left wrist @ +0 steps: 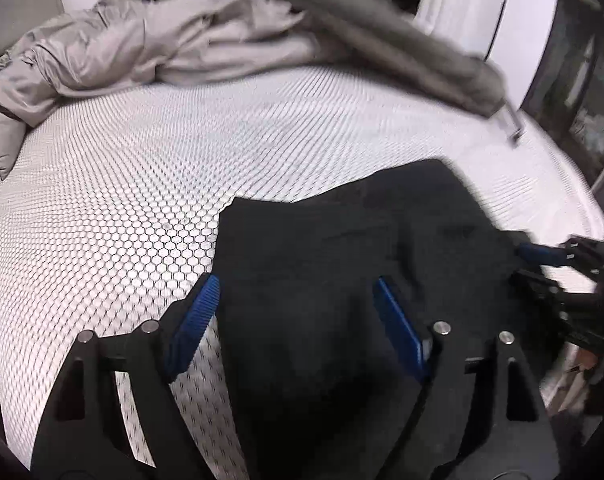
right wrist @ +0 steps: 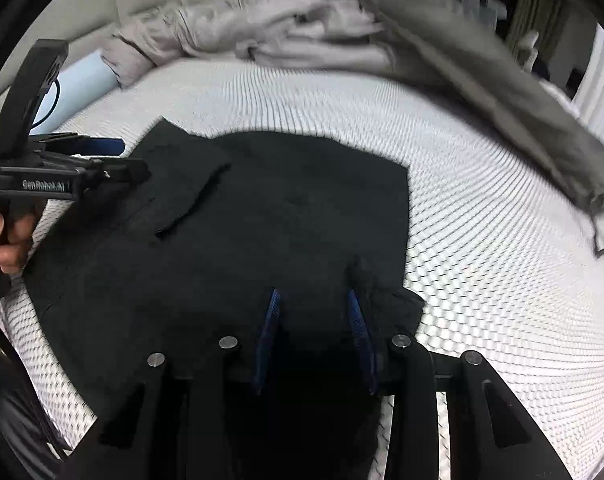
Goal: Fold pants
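Black pants [right wrist: 262, 216] lie folded flat on the white honeycomb-patterned mattress [right wrist: 482, 240]; they also show in the left wrist view [left wrist: 362, 240]. My left gripper [left wrist: 296, 292] is open, its blue pads straddling the near left edge of the pants without gripping them; it also shows in the right wrist view [right wrist: 102, 160] at the pants' left edge. My right gripper [right wrist: 314, 300] is open over the near edge of the pants, next to a small raised wrinkle; in the left wrist view it [left wrist: 542, 260] sits at the pants' right edge.
A heap of grey and beige clothing [left wrist: 162, 40] lies at the back of the mattress. A grey garment with a strap and buckle [right wrist: 502, 92] stretches along the back right. A light blue pillow [right wrist: 82, 76] lies at the far left. The mattress edge [left wrist: 574, 200] curves at the right.
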The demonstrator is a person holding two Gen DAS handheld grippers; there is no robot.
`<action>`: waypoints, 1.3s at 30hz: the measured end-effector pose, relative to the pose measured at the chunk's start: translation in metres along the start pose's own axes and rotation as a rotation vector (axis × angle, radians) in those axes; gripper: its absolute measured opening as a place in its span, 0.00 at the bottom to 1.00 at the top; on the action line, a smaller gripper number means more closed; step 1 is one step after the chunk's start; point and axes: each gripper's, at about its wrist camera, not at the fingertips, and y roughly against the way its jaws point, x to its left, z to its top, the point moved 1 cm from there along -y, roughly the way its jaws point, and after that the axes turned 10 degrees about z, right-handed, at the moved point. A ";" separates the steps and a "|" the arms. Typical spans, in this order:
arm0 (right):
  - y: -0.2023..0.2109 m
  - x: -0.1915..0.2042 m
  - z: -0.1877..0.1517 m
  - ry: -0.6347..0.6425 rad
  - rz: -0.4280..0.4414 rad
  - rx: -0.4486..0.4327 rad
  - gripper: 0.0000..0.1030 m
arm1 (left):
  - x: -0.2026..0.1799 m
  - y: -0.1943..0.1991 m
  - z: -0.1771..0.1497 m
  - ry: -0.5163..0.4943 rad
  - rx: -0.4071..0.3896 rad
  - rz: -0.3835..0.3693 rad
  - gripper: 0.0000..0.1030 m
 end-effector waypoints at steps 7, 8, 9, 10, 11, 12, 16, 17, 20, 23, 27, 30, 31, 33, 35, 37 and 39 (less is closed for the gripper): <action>-0.003 0.044 -0.007 0.037 0.108 0.020 0.38 | -0.059 0.001 -0.055 -0.267 0.054 -0.056 0.78; -0.012 0.047 -0.011 0.069 0.076 0.057 0.38 | -0.059 0.002 -0.060 -0.282 0.046 -0.047 0.78; -0.018 0.042 -0.018 0.097 0.032 0.084 0.38 | -0.056 0.007 -0.062 -0.295 0.043 -0.045 0.78; -0.015 0.035 -0.025 0.103 0.029 0.079 0.38 | -0.052 0.013 -0.065 -0.305 0.052 -0.041 0.80; -0.008 0.026 -0.030 0.094 0.046 0.064 0.38 | -0.046 0.019 -0.069 -0.311 0.066 -0.037 0.81; 0.004 0.014 -0.036 0.072 0.092 0.036 0.38 | -0.038 0.023 -0.072 -0.307 0.073 -0.042 0.81; 0.042 -0.032 -0.058 -0.040 0.109 -0.027 0.62 | 0.021 0.044 -0.077 -0.116 0.095 -0.091 0.81; 0.050 -0.047 -0.062 -0.109 0.131 -0.057 0.67 | 0.035 0.043 -0.075 -0.056 0.098 -0.096 0.81; 0.059 -0.089 -0.067 -0.354 0.277 -0.151 0.67 | 0.064 0.032 -0.073 0.081 0.124 -0.109 0.67; 0.042 -0.100 -0.066 -0.462 0.409 -0.129 0.67 | 0.071 0.010 -0.073 0.141 0.186 -0.177 0.43; 0.001 -0.094 -0.064 -0.503 0.391 -0.035 0.42 | 0.063 0.006 -0.060 0.122 0.158 -0.143 0.36; 0.004 -0.083 -0.055 -0.520 0.348 -0.100 0.31 | 0.065 0.001 -0.049 0.147 0.131 -0.094 0.35; 0.004 -0.081 -0.052 -0.506 0.321 -0.112 0.31 | 0.067 -0.001 -0.047 0.160 0.130 -0.090 0.35; 0.002 -0.076 -0.046 -0.474 0.252 -0.095 0.34 | 0.068 0.000 -0.046 0.174 0.124 -0.076 0.36; 0.005 -0.072 -0.048 -0.439 0.206 -0.085 0.43 | 0.066 0.012 -0.044 0.151 0.091 -0.033 0.37; 0.022 -0.070 -0.054 -0.407 0.187 -0.108 0.46 | 0.063 0.031 -0.043 0.128 0.040 0.006 0.44; 0.038 -0.062 -0.049 -0.343 0.161 -0.147 0.59 | 0.063 0.060 -0.046 0.111 -0.036 0.041 0.63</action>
